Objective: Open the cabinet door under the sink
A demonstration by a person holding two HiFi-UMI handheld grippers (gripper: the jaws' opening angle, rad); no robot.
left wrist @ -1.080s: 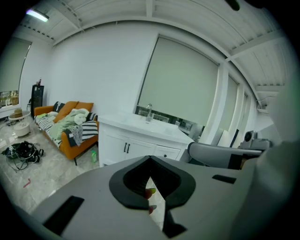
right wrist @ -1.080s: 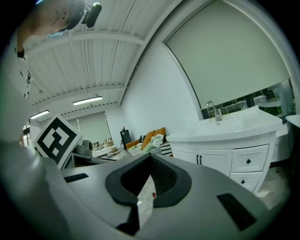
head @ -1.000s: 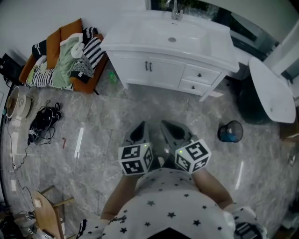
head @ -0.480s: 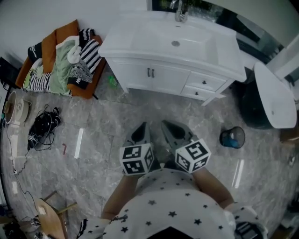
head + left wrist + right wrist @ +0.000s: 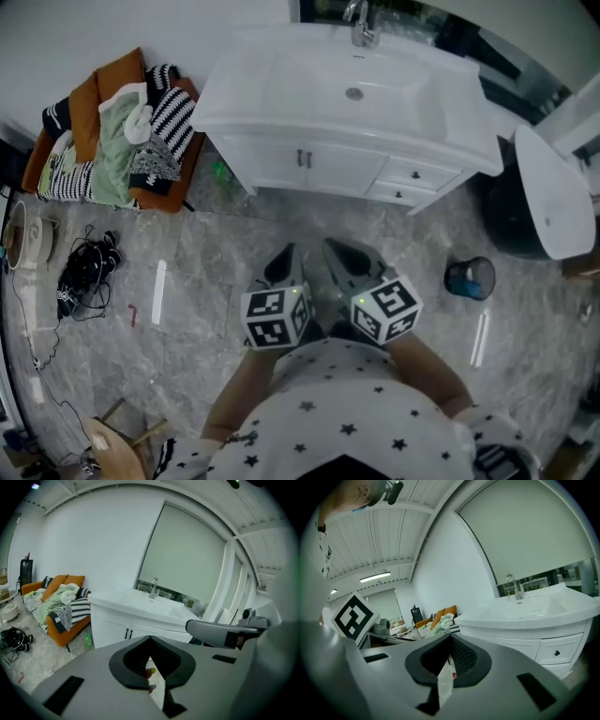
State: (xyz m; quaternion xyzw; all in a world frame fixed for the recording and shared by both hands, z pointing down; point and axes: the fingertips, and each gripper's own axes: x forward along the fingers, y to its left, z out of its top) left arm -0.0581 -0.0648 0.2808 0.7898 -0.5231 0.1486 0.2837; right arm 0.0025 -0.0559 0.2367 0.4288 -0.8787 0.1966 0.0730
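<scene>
A white vanity (image 5: 281, 103) with a sink basin (image 5: 354, 92) and a tap stands against the far wall in the head view. Its two cabinet doors (image 5: 272, 161) are closed, with a pair of dark handles (image 5: 302, 158) at the middle seam. The left gripper view shows the same handles (image 5: 128, 633). My left gripper (image 5: 284, 253) and right gripper (image 5: 330, 249) are held side by side low in front of me, well short of the cabinet. Both point toward it, shut and empty. In the gripper views the left gripper (image 5: 150, 638) and right gripper (image 5: 451, 637) have their tips together.
Two drawers (image 5: 417, 174) sit right of the doors. An orange couch piled with clothes (image 5: 112, 131) stands left of the vanity, with a green bottle (image 5: 219, 172) between them. A cable tangle (image 5: 84, 272) lies at left, a small bin (image 5: 468, 277) and a white toilet (image 5: 551, 192) at right.
The vanity has come closer and larger in the head view. Both grippers have advanced toward it together, still shut and side by side.
</scene>
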